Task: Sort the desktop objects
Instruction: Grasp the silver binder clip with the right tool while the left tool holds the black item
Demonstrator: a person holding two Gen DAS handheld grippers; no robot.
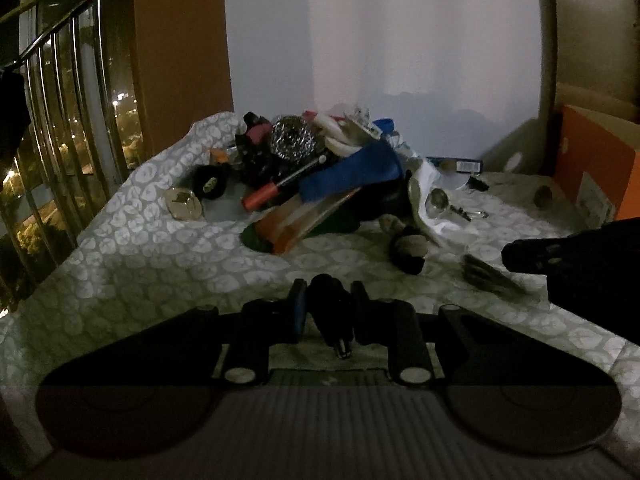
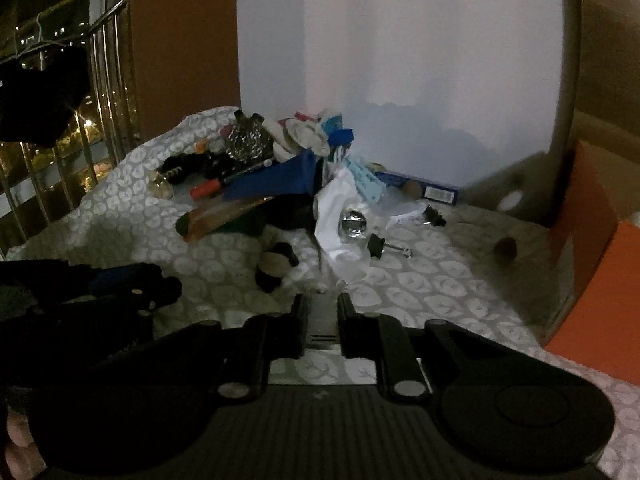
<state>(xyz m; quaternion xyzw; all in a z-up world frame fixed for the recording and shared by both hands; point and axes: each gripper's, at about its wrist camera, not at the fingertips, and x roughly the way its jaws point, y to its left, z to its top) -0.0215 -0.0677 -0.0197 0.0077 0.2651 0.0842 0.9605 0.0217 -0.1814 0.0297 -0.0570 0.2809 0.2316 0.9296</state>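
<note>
The left gripper (image 1: 325,300) is clamped on a dark, stubby cylinder with a small metal tip (image 1: 332,316), pinched between its 2 fingers and pointing back toward the camera. The right gripper (image 2: 323,316) has its jaws drawn in narrow; a thin grey, flat-looking strip (image 2: 322,320) sits between the fingers, but the dim light does not show what it is or whether it is truly gripped. Each gripper shows at the edge of the other's view, low over a leaf-patterned cloth (image 1: 132,256) that covers the surface.

The things to sort lie heaped at the back against a white wall (image 1: 400,40): a shiny steel scourer (image 1: 291,136) on top, a red-handled tool (image 1: 280,186) slanting below it, a blue cloth (image 1: 352,176), an orange-and-clear packet (image 1: 304,220) leaning at the front. A round metal tin (image 1: 183,202) sits left of the heap. Nearer the grippers lies a black-and-tan ball-like thing (image 1: 410,248), with a white cloth (image 2: 340,220) and a round chrome piece (image 2: 353,224) on it to the right, and a black binder clip (image 2: 434,216) beyond. A blue box (image 2: 420,190) lies along the wall; an orange carton (image 2: 592,216) closes the right side, a railing (image 1: 60,120) the left
</note>
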